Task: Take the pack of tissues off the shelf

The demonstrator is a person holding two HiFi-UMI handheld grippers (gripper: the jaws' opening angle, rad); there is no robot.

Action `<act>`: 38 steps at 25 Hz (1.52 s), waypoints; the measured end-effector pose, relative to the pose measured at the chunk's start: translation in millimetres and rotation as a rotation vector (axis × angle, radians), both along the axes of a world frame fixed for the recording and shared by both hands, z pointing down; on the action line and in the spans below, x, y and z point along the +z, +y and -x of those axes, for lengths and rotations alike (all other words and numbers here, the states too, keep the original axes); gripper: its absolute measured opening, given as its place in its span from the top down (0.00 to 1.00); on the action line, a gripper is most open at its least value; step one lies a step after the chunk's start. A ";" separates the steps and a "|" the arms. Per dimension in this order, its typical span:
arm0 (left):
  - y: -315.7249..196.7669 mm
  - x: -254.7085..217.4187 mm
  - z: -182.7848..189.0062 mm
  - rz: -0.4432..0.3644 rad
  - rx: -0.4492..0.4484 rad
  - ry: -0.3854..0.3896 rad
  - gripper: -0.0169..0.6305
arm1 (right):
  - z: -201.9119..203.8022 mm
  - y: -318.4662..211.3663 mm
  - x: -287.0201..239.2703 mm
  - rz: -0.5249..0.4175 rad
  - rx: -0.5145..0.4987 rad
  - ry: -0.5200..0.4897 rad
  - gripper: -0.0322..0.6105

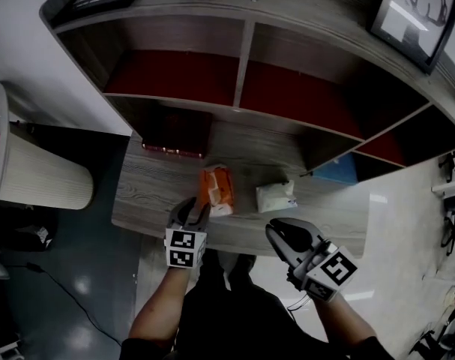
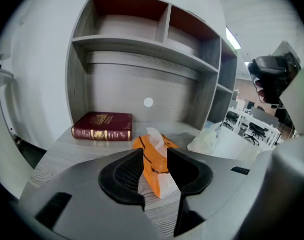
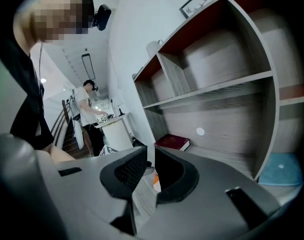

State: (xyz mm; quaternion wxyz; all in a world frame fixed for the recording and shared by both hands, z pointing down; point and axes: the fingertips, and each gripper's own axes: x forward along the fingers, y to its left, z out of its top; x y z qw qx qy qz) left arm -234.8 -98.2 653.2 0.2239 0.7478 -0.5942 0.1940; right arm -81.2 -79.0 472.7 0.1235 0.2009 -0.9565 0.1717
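The left tool (image 2: 155, 158) has its jaws spread. The near end of the orange pack of tissues (image 1: 216, 187) shows in the gap between them, with a dark pad on either side and neither clamped on it. The pack lies flat on the grey wood-grain tabletop (image 1: 152, 193), close to its front edge, and a white tissue pokes up from its top. It sits in none of the compartments above. The right tool (image 3: 149, 156) has its jaws pressed nearly together with nothing between them. In the head view it hangs at the tabletop's front edge, to the right of the orange pack and just in front of a white packet (image 1: 276, 196) lying beside that pack. Further back on the left, a dark red book (image 2: 102, 126) with gold print on its spine lies flat against the rear panel. Above the tabletop rises the shelf unit (image 1: 246, 51), grey wood with red inner backs. Its upper compartments are divided by an upright board, and a blue thing (image 1: 336, 171) sits in a low compartment at the right. A framed picture (image 1: 414, 10) stands on top of the unit. In the right gripper view, a person (image 3: 89, 111) stands at a white table in the far background.
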 end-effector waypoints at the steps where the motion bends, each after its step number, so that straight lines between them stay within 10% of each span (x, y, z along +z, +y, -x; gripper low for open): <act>1: 0.8 -5.8 0.9 -0.004 0.000 0.002 0.74 | -1.6 -0.6 -2.9 -0.005 0.006 -0.001 0.91; 38: 41.9 -285.0 -53.2 -0.377 0.174 0.014 0.89 | -19.2 18.9 -127.2 -0.192 0.084 -0.196 0.91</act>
